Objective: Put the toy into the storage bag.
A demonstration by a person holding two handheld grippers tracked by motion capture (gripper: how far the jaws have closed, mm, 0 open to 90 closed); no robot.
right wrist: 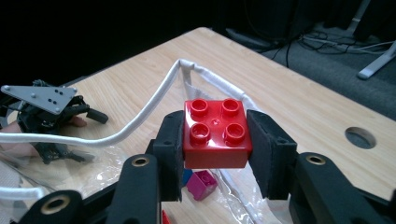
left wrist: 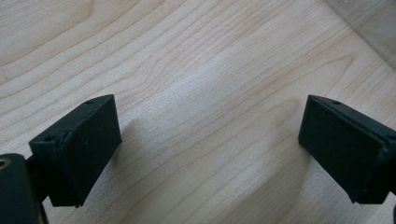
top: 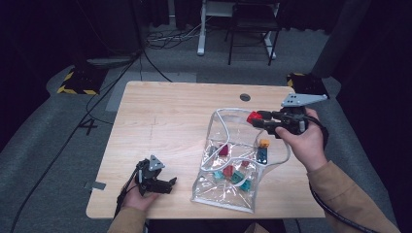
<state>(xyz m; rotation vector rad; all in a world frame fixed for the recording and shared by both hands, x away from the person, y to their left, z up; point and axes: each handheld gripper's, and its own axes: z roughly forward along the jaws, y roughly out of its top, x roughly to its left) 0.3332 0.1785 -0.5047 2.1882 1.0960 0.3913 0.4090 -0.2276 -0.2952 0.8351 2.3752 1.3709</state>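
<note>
My right gripper (right wrist: 215, 140) is shut on a red four-stud brick (right wrist: 216, 133), studs up, held above the open mouth of a clear plastic bag (right wrist: 154, 100) with a white corded rim. From above, the red brick (top: 253, 117) hangs over the bag's far edge (top: 228, 111) with the right gripper (top: 260, 119) pointing left. Several coloured bricks (top: 233, 174) lie inside the bag. My left gripper (top: 170, 184) rests low at the table's near left, and its jaws (left wrist: 210, 149) stand wide open over bare wood.
The wooden table (top: 165, 111) has a round cable hole (top: 245, 97) at its far side. A magenta brick (right wrist: 201, 183) lies in the bag below the red one. Beyond the table are cables and a chair frame (top: 252, 29) on grey floor.
</note>
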